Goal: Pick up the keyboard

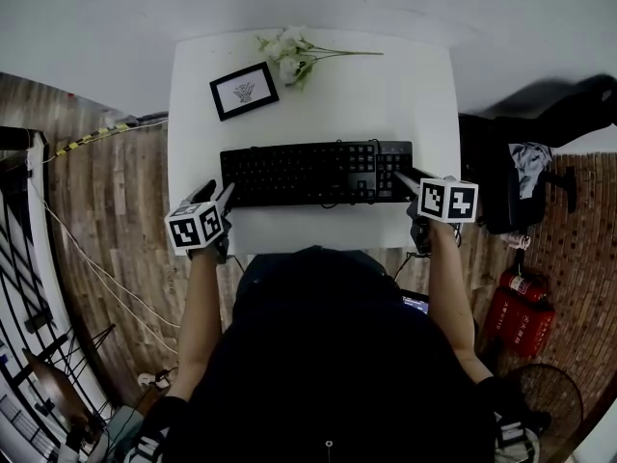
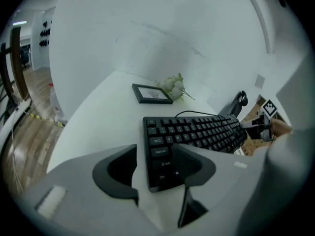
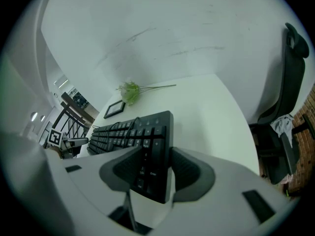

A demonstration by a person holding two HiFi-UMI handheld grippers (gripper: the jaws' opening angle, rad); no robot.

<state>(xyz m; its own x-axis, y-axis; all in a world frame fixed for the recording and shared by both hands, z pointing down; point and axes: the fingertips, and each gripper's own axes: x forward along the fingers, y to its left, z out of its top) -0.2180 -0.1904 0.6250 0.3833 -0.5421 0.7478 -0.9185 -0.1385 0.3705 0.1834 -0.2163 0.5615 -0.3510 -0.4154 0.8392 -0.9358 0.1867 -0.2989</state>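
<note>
Keyboard: flat on the white worktop, long edge toward me, cable trailing off its back. I judge it light, stiff plastic with smooth sides, and likely to tip if lifted by one end, so I'd take both short ends. My left claw: spread wide astride the Ctrl corner, gripping nothing. My right claw: spread wide astride the numpad end, outer pad close against the edge, no squeeze evident.

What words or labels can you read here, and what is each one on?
"Caps Lock": a key of the black plastic keyboard, left end.
"Shift": the key below it.
"Ctrl": the corner key.
Other key legends and the black-framed picture: too small to read.
</note>
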